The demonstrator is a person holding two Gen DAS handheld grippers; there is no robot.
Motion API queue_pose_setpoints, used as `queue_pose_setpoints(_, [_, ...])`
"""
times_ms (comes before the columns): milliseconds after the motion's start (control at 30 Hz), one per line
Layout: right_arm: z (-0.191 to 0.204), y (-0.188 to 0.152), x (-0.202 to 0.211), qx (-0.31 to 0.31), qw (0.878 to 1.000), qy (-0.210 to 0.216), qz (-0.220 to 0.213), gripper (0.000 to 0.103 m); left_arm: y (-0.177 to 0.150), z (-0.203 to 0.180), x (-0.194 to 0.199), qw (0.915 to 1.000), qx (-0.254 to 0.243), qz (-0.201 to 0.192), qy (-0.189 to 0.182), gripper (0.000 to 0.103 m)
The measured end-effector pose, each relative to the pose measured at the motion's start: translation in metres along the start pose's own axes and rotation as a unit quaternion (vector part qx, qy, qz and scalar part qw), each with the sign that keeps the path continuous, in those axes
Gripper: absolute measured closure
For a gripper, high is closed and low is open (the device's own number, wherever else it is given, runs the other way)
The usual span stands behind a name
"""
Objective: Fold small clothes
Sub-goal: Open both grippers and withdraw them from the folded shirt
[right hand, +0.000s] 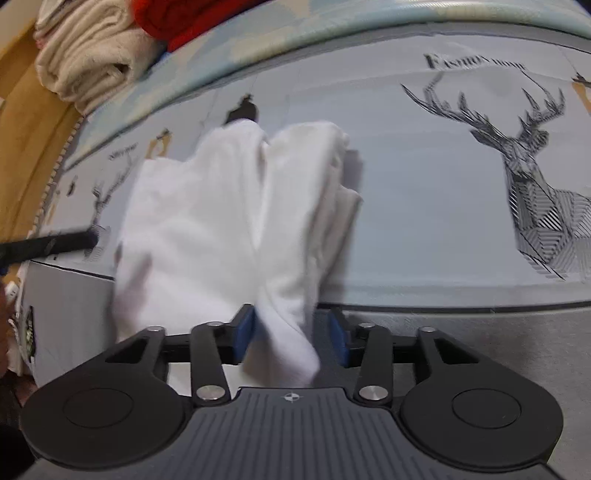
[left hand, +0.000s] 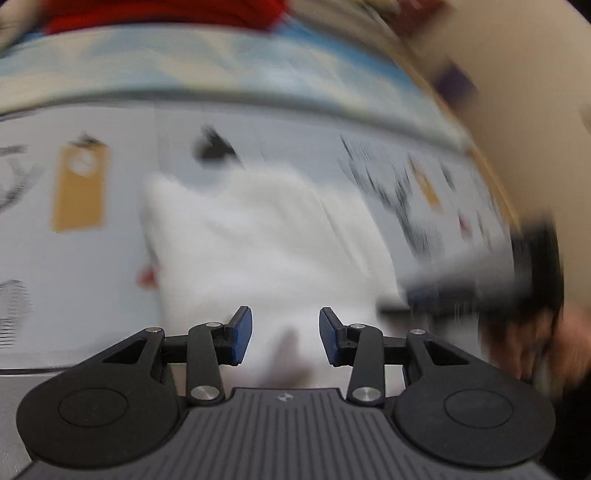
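A small white garment lies on a pale grey printed mat; the left wrist view is blurred. My left gripper hovers over its near end, open, with cloth showing below the gap and nothing pinched. In the right wrist view the white garment lies in two long folded lobes side by side. Its near tip runs between the blue pads of my right gripper. The jaws stand apart and a gap shows on the right side, so the cloth is not clamped. A blurred dark gripper is at the right.
The mat carries a large deer print and orange tag prints. Folded beige towels and a red cloth are stacked beyond the mat's pale blue border. A brown surface lies at far left.
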State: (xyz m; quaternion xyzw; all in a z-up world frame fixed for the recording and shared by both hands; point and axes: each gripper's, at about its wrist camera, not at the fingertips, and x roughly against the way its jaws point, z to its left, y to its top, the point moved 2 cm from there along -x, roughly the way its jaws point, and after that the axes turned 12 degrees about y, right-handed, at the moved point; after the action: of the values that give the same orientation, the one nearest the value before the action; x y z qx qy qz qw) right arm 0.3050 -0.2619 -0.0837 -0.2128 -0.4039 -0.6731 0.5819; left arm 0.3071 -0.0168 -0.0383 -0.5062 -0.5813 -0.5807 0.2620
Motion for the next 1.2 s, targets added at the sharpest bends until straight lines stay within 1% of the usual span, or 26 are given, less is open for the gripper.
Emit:
queue_pose_setpoints(67, [-0.008, -0.003, 0.000, -0.015, 1.000, -0.003, 0.001, 0.051, -0.020, -0.013, -0.027, 0.9969, -0.052, 0.043, 0.042, 0.061])
queue_pose_setpoints(100, [-0.011, -0.005, 0.001, -0.022, 1.000, 0.000, 0.000, 0.051, -0.027, -0.019, -0.034, 0.9945, -0.074, 0.047, 0.058, 0.062])
queue_pose_setpoints(167, [-0.009, -0.007, 0.006, -0.021, 1.000, 0.000, -0.004, 0.052, -0.027, -0.029, -0.028, 0.9935, -0.081, 0.039, 0.069, 0.060])
queue_pose_setpoints(233, [-0.002, -0.010, 0.015, -0.004, 1.000, -0.004, -0.014, 0.052, -0.022, -0.036, -0.010, 0.9959, -0.076, 0.022, 0.044, 0.060])
queue_pose_setpoints(267, [0.002, -0.009, 0.017, 0.004, 1.000, 0.002, -0.017, 0.052, -0.021, -0.039, -0.002, 0.9964, -0.080, 0.009, 0.027, 0.060])
queue_pose_setpoints(300, [0.004, -0.010, 0.018, 0.013, 1.000, 0.014, -0.014, 0.053, -0.023, -0.040, 0.001, 0.9960, -0.087, 0.007, 0.019, 0.060])
queue_pose_setpoints(333, [0.005, -0.014, 0.017, 0.026, 0.999, 0.022, -0.001, 0.056, -0.028, -0.040, -0.004, 0.9948, -0.096, 0.020, 0.027, 0.060])
queue_pose_setpoints(367, [0.006, -0.018, 0.013, 0.042, 0.999, 0.008, 0.015, 0.056, -0.036, -0.037, -0.015, 0.9919, -0.108, 0.043, 0.051, 0.060])
queue_pose_setpoints(400, [0.004, -0.023, 0.006, 0.059, 0.997, -0.023, 0.032, 0.052, -0.047, -0.035, -0.031, 0.9855, -0.125, 0.075, 0.086, 0.062])
queue_pose_setpoints(433, [0.000, -0.027, 0.000, 0.064, 0.996, -0.048, 0.046, 0.051, -0.056, -0.036, -0.041, 0.9793, -0.142, 0.098, 0.106, 0.063])
queue_pose_setpoints(467, [-0.006, -0.030, -0.003, 0.057, 0.995, -0.059, 0.056, 0.052, -0.062, -0.041, -0.042, 0.9757, -0.165, 0.091, 0.113, 0.062])
queue_pose_setpoints(500, [-0.009, -0.031, -0.002, 0.044, 0.996, -0.059, 0.057, 0.052, -0.061, -0.048, -0.036, 0.9735, -0.178, 0.082, 0.118, 0.061])
queue_pose_setpoints(533, [-0.011, -0.031, 0.001, 0.035, 0.996, -0.058, 0.054, 0.052, -0.058, -0.051, -0.026, 0.9757, -0.172, 0.072, 0.115, 0.059])
queue_pose_setpoints(567, [-0.009, -0.029, 0.007, 0.030, 0.997, -0.060, 0.048, 0.052, -0.055, -0.052, -0.016, 0.9800, -0.159, 0.057, 0.105, 0.055])
queue_pose_setpoints(600, [-0.003, -0.028, 0.015, 0.035, 0.997, -0.063, 0.040, 0.052, -0.051, -0.051, -0.005, 0.9842, -0.144, 0.044, 0.094, 0.043])
queue_pose_setpoints(633, [0.002, -0.027, 0.022, 0.045, 0.996, -0.064, 0.036, 0.052, -0.049, -0.048, 0.004, 0.9862, -0.130, 0.036, 0.095, 0.033])
queue_pose_setpoints(700, [0.018, -0.024, 0.040, 0.074, 0.994, -0.080, 0.021, 0.052, -0.043, -0.047, 0.024, 0.9852, -0.111, 0.009, 0.130, 0.028])
queue_pose_setpoints(733, [0.028, -0.023, 0.051, 0.090, 0.992, -0.088, 0.006, 0.052, -0.041, -0.048, 0.039, 0.9836, -0.101, -0.010, 0.149, 0.021])
queue_pose_setpoints(767, [0.040, -0.023, 0.064, 0.106, 0.990, -0.091, -0.013, 0.052, -0.040, -0.051, 0.050, 0.9830, -0.092, -0.027, 0.157, 0.018])
queue_pose_setpoints(800, [0.048, -0.022, 0.075, 0.114, 0.989, -0.091, -0.030, 0.051, -0.041, -0.055, 0.064, 0.9830, -0.085, -0.045, 0.156, 0.017])
queue_pose_setpoints(867, [0.069, -0.027, 0.100, 0.127, 0.984, -0.095, -0.081, 0.048, -0.047, -0.060, 0.092, 0.9826, -0.066, -0.079, 0.155, 0.013])
queue_pose_setpoints(933, [0.084, -0.033, 0.128, 0.129, 0.978, -0.094, -0.136, 0.035, -0.059, -0.066, 0.119, 0.9793, -0.042, -0.110, 0.165, 0.003])
queue_pose_setpoints(967, [0.092, -0.039, 0.140, 0.129, 0.974, -0.090, -0.161, 0.031, -0.065, -0.073, 0.130, 0.9770, -0.029, -0.127, 0.169, 0.001])
queue_pose_setpoints(1033, [0.103, -0.052, 0.158, 0.132, 0.967, -0.091, -0.200, 0.018, -0.078, -0.084, 0.153, 0.9731, -0.010, -0.149, 0.176, 0.001])
queue_pose_setpoints(1133, [0.115, -0.074, 0.172, 0.137, 0.957, -0.097, -0.236, 0.014, -0.099, -0.102, 0.174, 0.9679, 0.018, -0.174, 0.180, 0.001])
queue_pose_setpoints(1200, [0.119, -0.090, 0.172, 0.133, 0.952, -0.103, -0.254, 0.014, -0.113, -0.106, 0.181, 0.9643, 0.050, -0.189, 0.179, 0.001])
